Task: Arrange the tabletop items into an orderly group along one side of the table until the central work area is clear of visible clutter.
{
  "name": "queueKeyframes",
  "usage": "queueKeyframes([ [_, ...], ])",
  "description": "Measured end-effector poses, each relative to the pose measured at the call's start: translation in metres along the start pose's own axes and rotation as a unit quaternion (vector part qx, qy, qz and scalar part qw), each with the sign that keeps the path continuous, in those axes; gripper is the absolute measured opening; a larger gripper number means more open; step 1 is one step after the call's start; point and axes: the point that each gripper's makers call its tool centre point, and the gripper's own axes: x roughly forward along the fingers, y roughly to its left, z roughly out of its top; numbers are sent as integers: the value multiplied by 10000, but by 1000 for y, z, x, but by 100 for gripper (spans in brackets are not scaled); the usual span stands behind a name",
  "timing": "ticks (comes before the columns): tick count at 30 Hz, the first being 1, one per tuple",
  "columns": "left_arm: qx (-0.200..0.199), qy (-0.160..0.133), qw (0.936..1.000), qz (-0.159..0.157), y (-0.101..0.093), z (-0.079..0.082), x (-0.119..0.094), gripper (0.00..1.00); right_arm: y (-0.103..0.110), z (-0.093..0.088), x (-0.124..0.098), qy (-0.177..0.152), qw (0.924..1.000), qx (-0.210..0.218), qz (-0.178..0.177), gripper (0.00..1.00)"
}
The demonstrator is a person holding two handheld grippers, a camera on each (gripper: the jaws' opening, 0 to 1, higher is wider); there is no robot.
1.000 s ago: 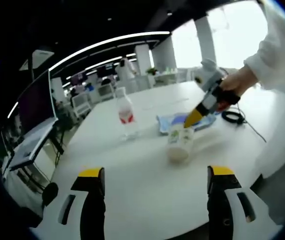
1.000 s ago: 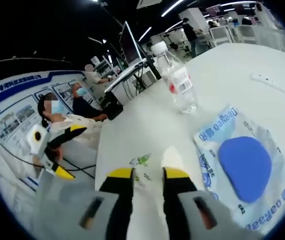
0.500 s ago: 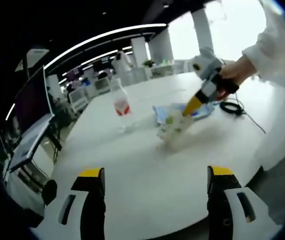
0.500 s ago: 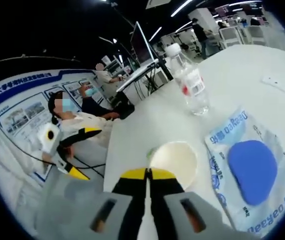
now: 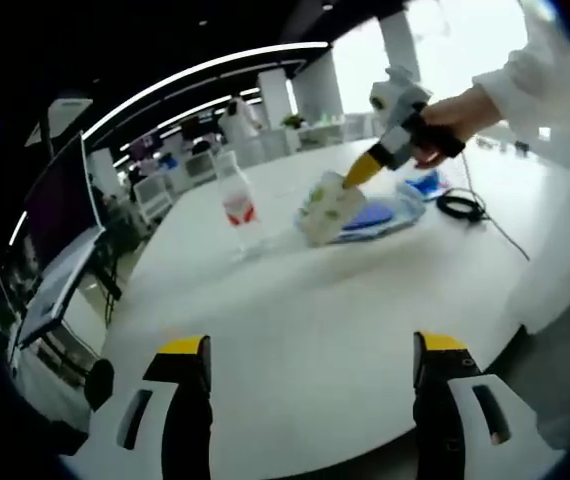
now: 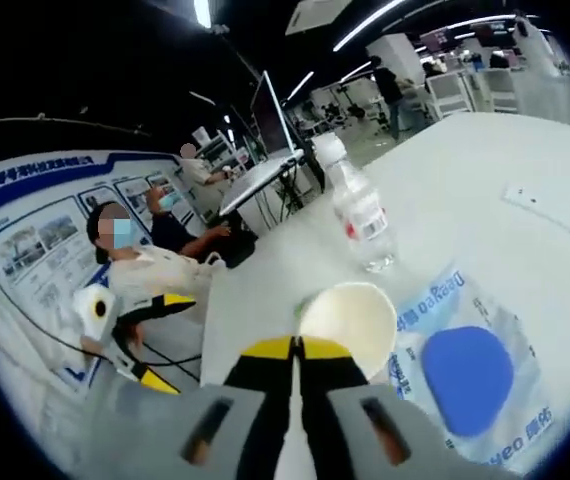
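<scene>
A white paper cup [image 5: 325, 205] with green print hangs tilted above the white table [image 5: 345, 330], over the edge of a blue packet [image 5: 377, 214]. My right gripper [image 5: 357, 171] is shut on its rim, held by a hand in a white sleeve. In the right gripper view the cup's open mouth [image 6: 348, 319] sits just past the shut jaws of the right gripper [image 6: 293, 348], with the blue packet [image 6: 465, 372] below it. A clear water bottle [image 5: 237, 204] with a red label stands upright to the left; the bottle [image 6: 357, 211] is beyond the cup. My left gripper [image 5: 312, 345] is open over the table's near edge.
A black coiled cable [image 5: 463, 207] and a small blue item [image 5: 427, 184] lie past the packet. A flat white strip [image 6: 540, 200] rests on the far table. The left gripper [image 6: 155, 337] shows at the left, near a seated person. Monitors and office chairs stand beyond the table.
The right gripper shut on the cup's rim, lifted it off the table and carried it up and away toward the blue packet. The left gripper stayed open in place.
</scene>
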Motion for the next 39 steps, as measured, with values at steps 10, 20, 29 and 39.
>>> queueKeyframes([
  [10,209,139,9996,-87,-6,-4,1,78,-3,23,6,484,9938,-956,-299,0],
  [20,321,176,9993,-92,-6,-7,1,77,-15,35,16,978,9792,-1682,-573,0],
  [29,353,124,9993,-45,-5,-5,0,77,-34,52,19,1256,9684,-1945,-929,0],
  [39,363,139,9992,-16,-3,-5,1,76,-54,63,25,1719,9492,-2432,-1018,0],
])
